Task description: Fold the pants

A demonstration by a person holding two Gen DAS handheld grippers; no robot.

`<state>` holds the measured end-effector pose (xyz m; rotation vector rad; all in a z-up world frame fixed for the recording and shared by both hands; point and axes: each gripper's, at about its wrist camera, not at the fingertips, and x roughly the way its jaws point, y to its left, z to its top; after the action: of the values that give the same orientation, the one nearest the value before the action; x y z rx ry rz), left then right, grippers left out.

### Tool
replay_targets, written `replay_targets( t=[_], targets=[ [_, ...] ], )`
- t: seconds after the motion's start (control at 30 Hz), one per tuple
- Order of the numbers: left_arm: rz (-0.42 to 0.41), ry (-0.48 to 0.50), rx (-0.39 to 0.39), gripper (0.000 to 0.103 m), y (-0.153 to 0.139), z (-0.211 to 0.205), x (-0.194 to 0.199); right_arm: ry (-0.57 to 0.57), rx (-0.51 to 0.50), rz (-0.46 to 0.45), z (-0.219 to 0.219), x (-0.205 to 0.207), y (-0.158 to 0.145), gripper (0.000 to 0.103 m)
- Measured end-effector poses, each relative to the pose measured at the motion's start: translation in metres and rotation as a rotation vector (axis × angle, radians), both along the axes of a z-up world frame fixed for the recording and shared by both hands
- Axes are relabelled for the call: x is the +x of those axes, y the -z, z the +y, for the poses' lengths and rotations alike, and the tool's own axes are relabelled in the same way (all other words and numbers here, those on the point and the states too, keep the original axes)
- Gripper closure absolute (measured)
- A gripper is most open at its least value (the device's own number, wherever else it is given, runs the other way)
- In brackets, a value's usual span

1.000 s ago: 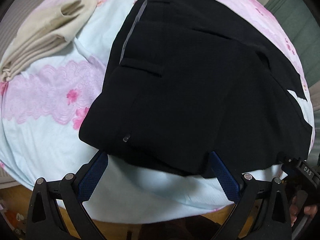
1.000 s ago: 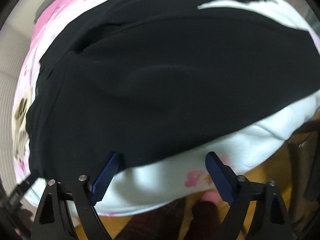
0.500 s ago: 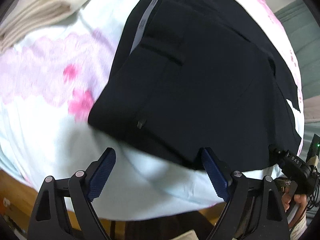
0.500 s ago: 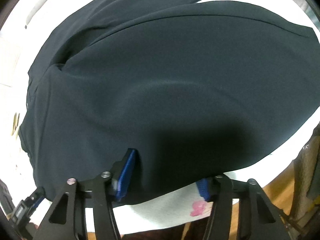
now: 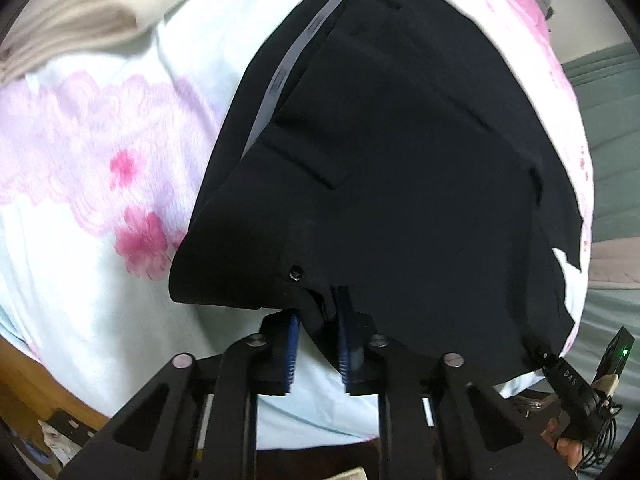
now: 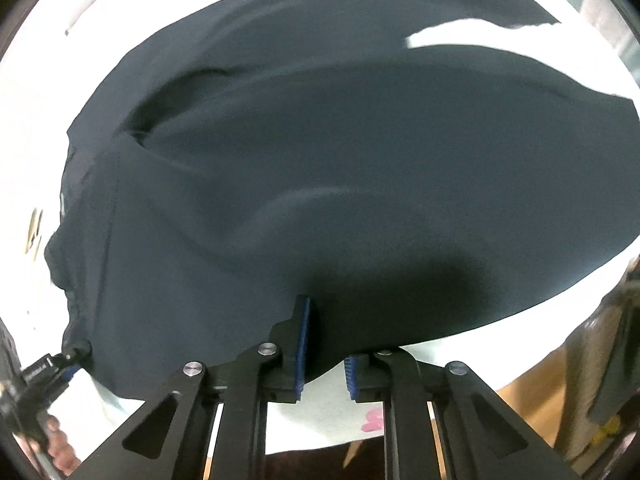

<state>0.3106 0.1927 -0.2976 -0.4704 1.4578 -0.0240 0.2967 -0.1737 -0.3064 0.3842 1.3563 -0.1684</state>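
Black pants (image 5: 400,160) lie spread on a light floral bed sheet (image 5: 100,280), waistband toward the left, a small metal button (image 5: 296,273) at the near edge. My left gripper (image 5: 318,308) points down at that edge just below the button; its jaws are closing, and black cloth is pinched between the blue pads. In the right wrist view the pants (image 6: 340,160) fill most of the frame. My right gripper (image 6: 326,332) is at their near edge, its jaws closing with a fold of cloth between the pads. The cloth rises a little at both grips.
A folded beige garment (image 5: 80,12) lies on the sheet at the far left. A grey-green cushion or cover (image 5: 608,100) sits beyond the bed on the right. The bed's near edge and the brown floor (image 6: 528,392) are just behind the grippers.
Both grippers moved forward onto the near edge of the pants and closed from wide open onto the cloth. The edge has lifted slightly off the sheet.
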Motion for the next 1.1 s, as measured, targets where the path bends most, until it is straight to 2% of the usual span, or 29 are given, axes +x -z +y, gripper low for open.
replay_targets(
  t=[0.17, 0.23, 0.37, 0.5, 0.57, 0.6, 0.67, 0.83, 0.9, 1.0, 1.1],
  targets=[
    [-0.122, 0.018, 0.012, 0.09, -0.063, -0.002, 0.0, 0.002, -0.014, -0.1, 0.006, -0.01, -0.056, 0.089],
    [-0.192, 0.024, 0.019, 0.09, -0.094, -0.007, 0.007, 0.002, -0.011, -0.159, -0.005, -0.021, -0.085, 0.09],
    [-0.317, 0.021, 0.038, 0.091, -0.151, -0.016, 0.03, 0.009, 0.01, -0.265, -0.011, -0.018, -0.131, 0.09],
    [-0.414, 0.012, 0.077, 0.092, -0.192, -0.021, 0.066, -0.008, 0.04, -0.358, -0.024, 0.015, -0.165, 0.091],
    [-0.446, 0.013, 0.113, 0.092, -0.208, -0.03, 0.089, -0.036, 0.04, -0.382, -0.042, 0.048, -0.175, 0.091],
    [-0.459, 0.007, 0.123, 0.092, -0.21, -0.033, 0.088, -0.048, 0.047, -0.386, -0.047, 0.063, -0.178, 0.091],
    [-0.464, -0.005, 0.164, 0.093, -0.198, -0.041, 0.111, -0.072, 0.069, -0.379, -0.054, 0.09, -0.176, 0.091],
    [-0.449, -0.044, 0.227, 0.093, -0.17, -0.046, 0.188, -0.184, 0.057, -0.338, -0.06, 0.161, -0.17, 0.091],
    [-0.421, -0.066, 0.263, 0.097, -0.158, -0.042, 0.221, -0.212, 0.052, -0.324, -0.055, 0.18, -0.156, 0.091],
    [-0.358, -0.09, 0.273, 0.097, -0.132, -0.038, 0.26, -0.259, 0.049, -0.279, -0.047, 0.225, -0.133, 0.091],
    [-0.309, -0.069, 0.314, 0.097, -0.106, -0.041, 0.29, -0.274, 0.05, -0.221, -0.029, 0.273, -0.1, 0.091]
  ],
)
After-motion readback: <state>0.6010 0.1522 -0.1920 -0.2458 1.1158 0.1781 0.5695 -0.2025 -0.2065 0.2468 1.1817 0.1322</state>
